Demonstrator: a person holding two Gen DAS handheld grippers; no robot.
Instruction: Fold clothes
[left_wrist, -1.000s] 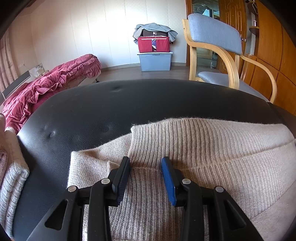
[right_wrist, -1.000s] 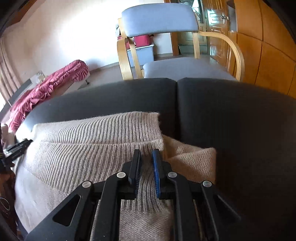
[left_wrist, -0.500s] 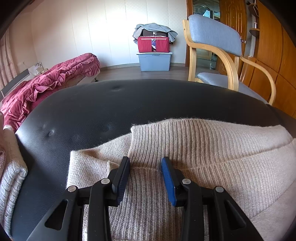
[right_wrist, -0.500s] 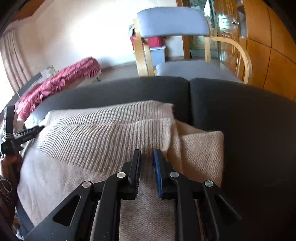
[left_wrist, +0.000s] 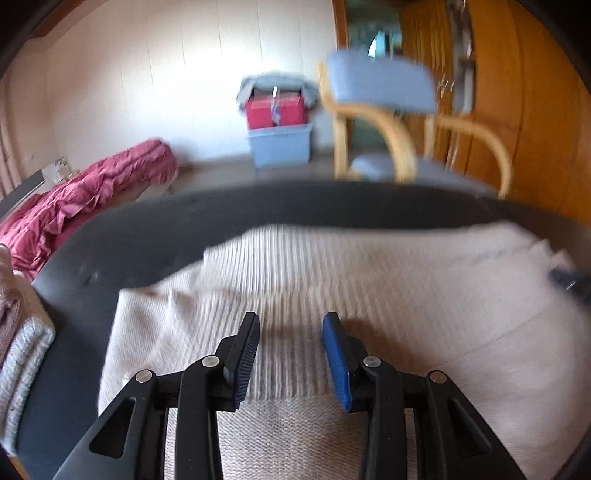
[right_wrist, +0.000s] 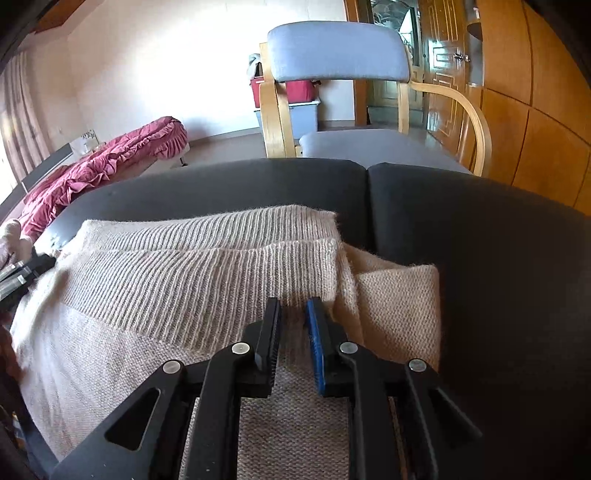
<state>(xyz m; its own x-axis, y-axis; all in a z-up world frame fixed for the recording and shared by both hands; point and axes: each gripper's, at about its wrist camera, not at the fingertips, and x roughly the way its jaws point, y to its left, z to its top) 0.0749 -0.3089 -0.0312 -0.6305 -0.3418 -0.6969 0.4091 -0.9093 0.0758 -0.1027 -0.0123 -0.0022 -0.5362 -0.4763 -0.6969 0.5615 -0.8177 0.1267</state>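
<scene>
Right wrist view: both jaws released over beige sweater (right_wrist: 207, 280) on black couch (right_wrist: 480, 236), wooden armchair (right_wrist: 340, 62) behind

So the sweater (right_wrist: 207, 280) is spread across the sofa seat (right_wrist: 480, 258), filling the lower left and middle of the right wrist view, with its ribbed band folded back on top and a sleeve end sticking out to the right of that. The right gripper (right_wrist: 293, 325) sits bottom centre over the knit, the left gripper (right_wrist: 26, 273) pokes in at the left edge. The seat's seam runs just right of centre. Behind the sofa, upper middle, there's an armchair (right_wrist: 343, 92), with storage boxes (right_wrist: 306, 107) behind it. A bedspread (right_wrist: 110, 155) lies at the left, wooden cabinets (right_wrist: 535, 110) along the right. In the left wrist view, folded knitwear (left_wrist: 22, 343) sits at the far left edge, beside the sweater.
</scene>
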